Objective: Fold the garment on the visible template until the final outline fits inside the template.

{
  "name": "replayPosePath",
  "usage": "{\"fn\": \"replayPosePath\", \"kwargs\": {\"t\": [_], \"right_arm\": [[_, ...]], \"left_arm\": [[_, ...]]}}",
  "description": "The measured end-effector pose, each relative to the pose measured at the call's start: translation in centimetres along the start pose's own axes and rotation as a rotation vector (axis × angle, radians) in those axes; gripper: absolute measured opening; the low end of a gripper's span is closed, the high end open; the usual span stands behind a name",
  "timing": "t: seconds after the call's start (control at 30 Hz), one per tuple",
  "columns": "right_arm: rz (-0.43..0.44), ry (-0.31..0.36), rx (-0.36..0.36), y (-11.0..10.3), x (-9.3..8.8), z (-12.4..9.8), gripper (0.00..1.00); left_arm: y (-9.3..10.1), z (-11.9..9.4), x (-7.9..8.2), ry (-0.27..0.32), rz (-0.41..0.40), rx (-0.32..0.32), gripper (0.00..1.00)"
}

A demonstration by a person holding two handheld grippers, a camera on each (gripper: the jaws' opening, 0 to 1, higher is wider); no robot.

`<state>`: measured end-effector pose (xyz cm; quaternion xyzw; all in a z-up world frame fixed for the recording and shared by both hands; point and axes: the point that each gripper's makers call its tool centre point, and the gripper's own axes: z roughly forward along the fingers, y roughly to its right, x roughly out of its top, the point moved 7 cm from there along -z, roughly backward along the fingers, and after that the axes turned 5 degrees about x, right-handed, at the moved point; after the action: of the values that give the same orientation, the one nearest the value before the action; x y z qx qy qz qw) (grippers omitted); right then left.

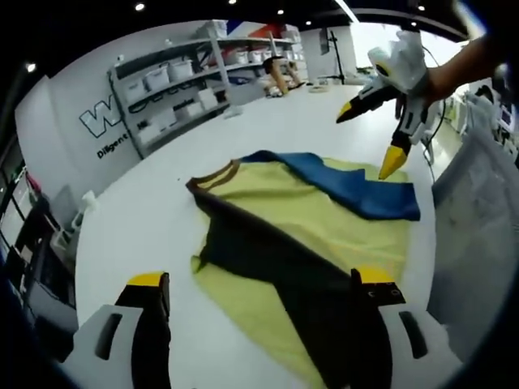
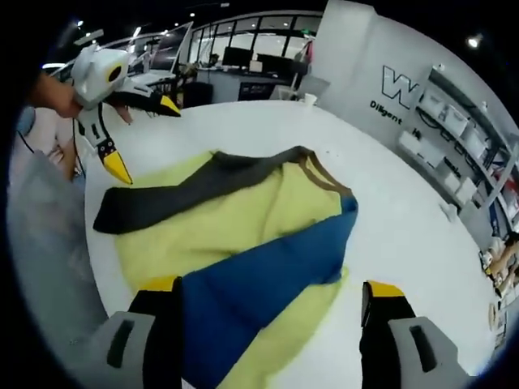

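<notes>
Closest to the lens in the left gripper view is the left claw (image 1: pixel 263 292), jaws spread wide at the bottom of the frame and pinching nothing, hovering over the near edge of the garment (image 1: pixel 316 235). Biggest thing around is the white worktop (image 1: pixel 146 219), running from the lower left up to the top centre. The garment lies flat in the middle of it: yellow body, dark sleeve folded diagonally across, blue sleeve folded over along the upper right, brown collar at centre left. Shelving (image 1: pixel 174 85) with white bins sits upper left against the wall. The right claw (image 1: pixel 369 138) shows upper right, spread too, empty, held in a hand (image 1: pixel 442 77) above the blue sleeve.

Right gripper view has the same garment, blue sleeve nearest.
</notes>
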<state>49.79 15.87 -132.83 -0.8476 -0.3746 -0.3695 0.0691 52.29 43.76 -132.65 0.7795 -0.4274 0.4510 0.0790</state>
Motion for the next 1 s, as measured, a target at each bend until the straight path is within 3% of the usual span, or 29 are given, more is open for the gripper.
{"fn": "replayPosePath", "kwargs": {"t": [0.27, 0.53, 0.67, 0.77, 1.0], "right_arm": [[-0.076, -0.022, 0.079, -2.1, -1.0, -0.1, 0.75], [-0.071, -0.028, 0.13, -4.1, -2.1, 0.3, 0.69], [-0.082, -0.042, 0.164, -4.9, -2.7, 0.3, 0.68], [-0.085, -0.051, 0.187, -5.3, -3.0, 0.4, 0.65], [-0.088, -0.104, 0.255, -7.0, -4.1, 0.5, 0.55]], "left_arm": [[1.9, -0.2, -1.0, 0.0, 0.063, -0.051, 0.82], [3.5, -0.3, -2.0, -0.022, 0.076, -0.115, 0.78], [3.8, -0.4, -2.2, -0.023, 0.107, -0.134, 0.69], [4.0, -0.4, -2.3, -0.028, 0.081, -0.147, 0.71], [5.9, -0.9, -3.4, -0.056, 0.11, -0.244, 0.66]]}}
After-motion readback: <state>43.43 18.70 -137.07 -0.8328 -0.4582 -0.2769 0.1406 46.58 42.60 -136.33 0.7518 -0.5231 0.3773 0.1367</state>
